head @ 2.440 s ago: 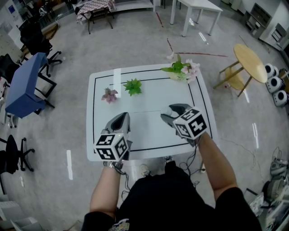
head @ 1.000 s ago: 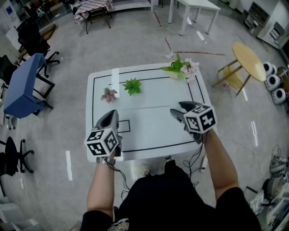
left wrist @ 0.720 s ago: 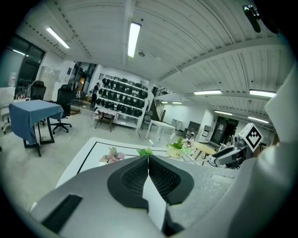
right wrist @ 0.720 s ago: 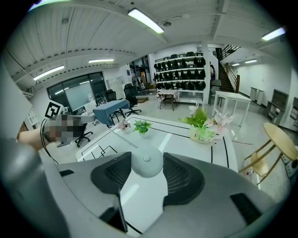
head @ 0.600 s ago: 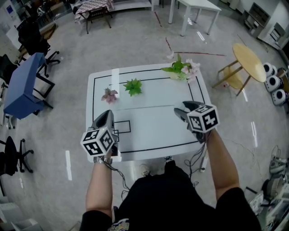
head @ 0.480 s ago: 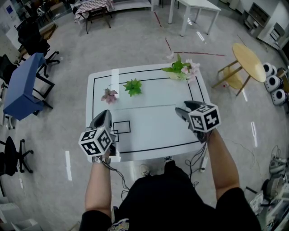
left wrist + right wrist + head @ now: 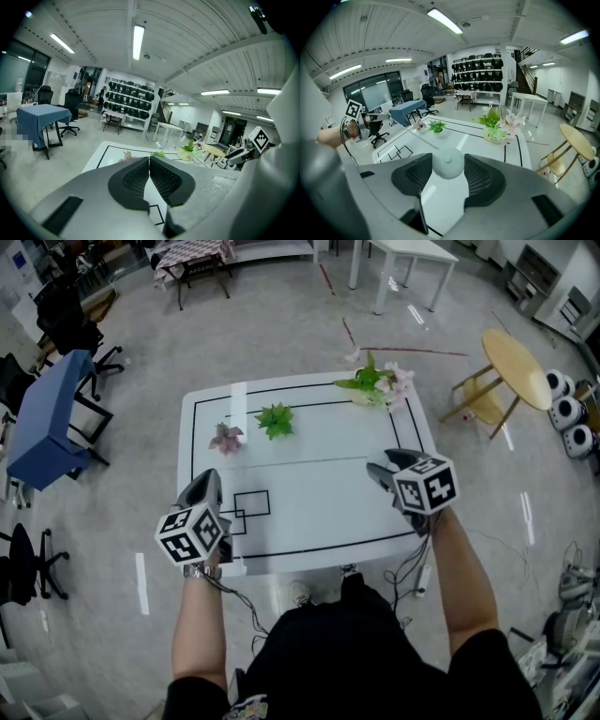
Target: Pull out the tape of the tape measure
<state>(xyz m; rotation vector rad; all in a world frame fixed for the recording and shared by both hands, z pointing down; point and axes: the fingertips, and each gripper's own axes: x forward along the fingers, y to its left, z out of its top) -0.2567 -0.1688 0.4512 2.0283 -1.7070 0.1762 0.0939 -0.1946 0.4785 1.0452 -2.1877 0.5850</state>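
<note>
Grey-white tape measure (image 7: 447,164) is sitting clamped in the right gripper (image 7: 380,470). The left gripper (image 7: 208,476), jaws clenched, is pinching the thin tape (image 7: 414,134) taut.

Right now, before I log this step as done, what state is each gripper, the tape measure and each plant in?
left gripper: shut, pinching the end of the tape
right gripper: shut on the tape measure case
tape measure case: clamped between the right pads
tape: pulled out, stretched between the grippers
flower pot: upright
green plant: upright
pink plant: upright
</note>
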